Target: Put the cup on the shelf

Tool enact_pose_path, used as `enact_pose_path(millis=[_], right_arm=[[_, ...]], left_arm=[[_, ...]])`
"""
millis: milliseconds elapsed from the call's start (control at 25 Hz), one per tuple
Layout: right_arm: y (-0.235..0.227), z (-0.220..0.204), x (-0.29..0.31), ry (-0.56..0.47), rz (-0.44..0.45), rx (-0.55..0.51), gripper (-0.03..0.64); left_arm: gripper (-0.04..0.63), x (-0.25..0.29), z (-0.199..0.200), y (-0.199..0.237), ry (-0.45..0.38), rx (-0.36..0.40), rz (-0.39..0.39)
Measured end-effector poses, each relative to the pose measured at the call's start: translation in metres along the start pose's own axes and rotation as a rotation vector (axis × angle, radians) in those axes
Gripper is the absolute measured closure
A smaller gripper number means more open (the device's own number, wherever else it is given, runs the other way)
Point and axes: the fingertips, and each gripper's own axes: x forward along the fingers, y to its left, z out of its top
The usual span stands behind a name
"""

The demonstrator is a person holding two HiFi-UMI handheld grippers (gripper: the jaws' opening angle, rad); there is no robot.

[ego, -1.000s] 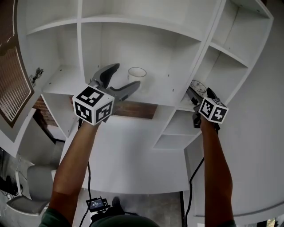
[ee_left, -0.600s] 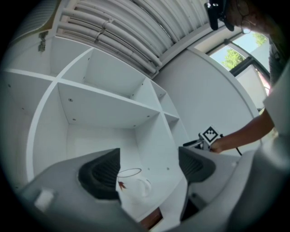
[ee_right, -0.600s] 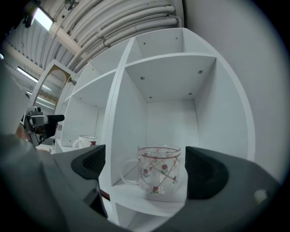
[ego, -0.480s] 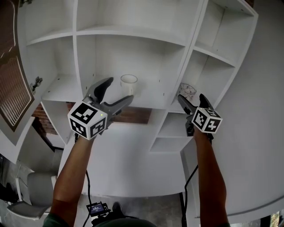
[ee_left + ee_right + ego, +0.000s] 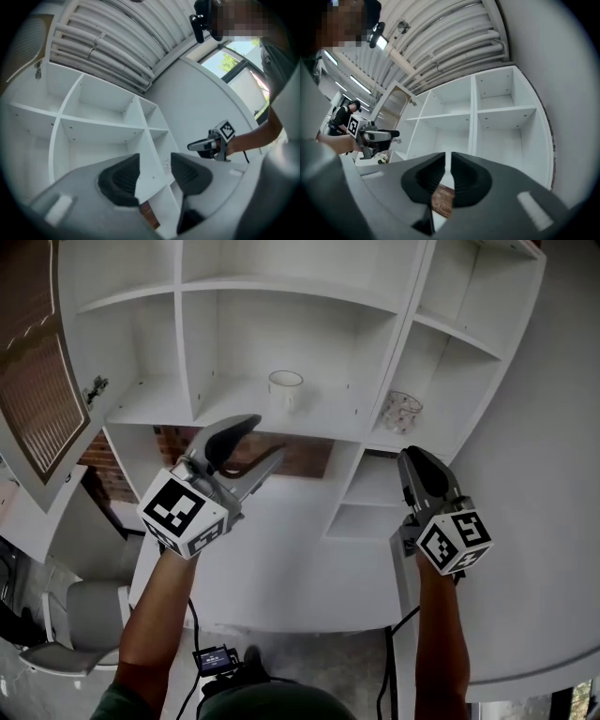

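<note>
White cup on shelf; both claws empty, just closing: left gripper spread, right gripper nearly pressed together.

Head cam looks steeply down at white shelf, left tool & right tool close below. Each tool cam rides behind its jaws, angled up at same shelf; each catches other tool.
</note>
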Motion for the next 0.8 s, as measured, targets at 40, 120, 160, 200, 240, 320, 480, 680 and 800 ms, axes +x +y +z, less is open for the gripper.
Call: enact_pose_path(millis=[40,120,160,200,240,320,480,680,800], right_arm=[[0.014,0.000,-0.009,0.001,0.021,-0.011,0.607],[0.042,-0.004,-0.027,0.013,0.056,-0.020,0.612],[0.055,-0.006,-0.036,0.020,0.071,-0.021,0.612],[0.068,-0.009,-0.044,0.028,0.085,-0.023,0.612],[0.080,-0.013,-0.053,0.038,0.099,-0.025,0.612],[0.104,-0.022,-0.068,0.069,0.132,-0.030,0.612],[0.152,-0.042,-0.100,0.133,0.200,-0.031,0.614],[0.195,-0.056,-0.132,0.174,0.262,-0.009,0.614],[0.212,-0.067,-0.146,0.198,0.285,0.007,0.614]], left_arm=[[0.407,-0.007,0.000,-0.006,0.002,0.002,0.004],[0.482,-0.023,-0.001,-0.017,0.009,0.008,0.018],[0.535,-0.032,-0.003,-0.023,0.014,0.010,0.028],[0.591,-0.040,-0.005,-0.028,0.018,0.010,0.035],[0.595,-0.048,-0.007,-0.034,0.023,0.007,0.039],[0.595,-0.064,-0.011,-0.047,0.034,0.002,0.042],[0.595,-0.094,-0.020,-0.074,0.057,-0.004,0.056],[0.595,-0.135,-0.039,-0.107,0.109,-0.048,0.078],[0.595,-0.155,-0.054,-0.125,0.155,-0.074,0.087]])
